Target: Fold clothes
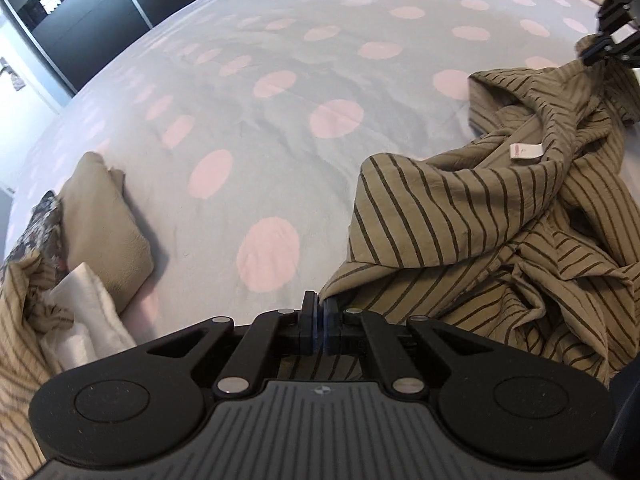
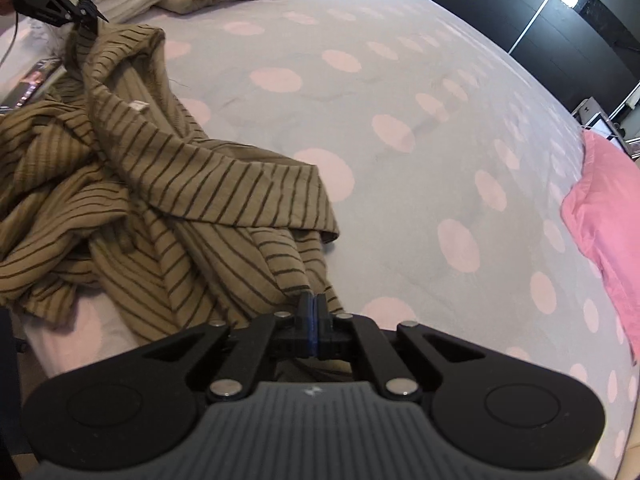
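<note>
Both hand-held grippers, left (image 1: 320, 312) and right (image 2: 313, 308), clenched on opposite edges of the striped shirt (image 1: 480, 220), crumpled between them on the bed (image 1: 260, 120).

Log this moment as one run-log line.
left claw: shut on striped shirt | right claw: shut on shirt | shirt: crumpled on bed

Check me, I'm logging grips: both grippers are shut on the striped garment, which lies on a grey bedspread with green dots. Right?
Only the dot colour is wrong. The left gripper and right gripper are shut on the striped garment, but the grey bedspread has pink dots, as both wrist views show.
</note>
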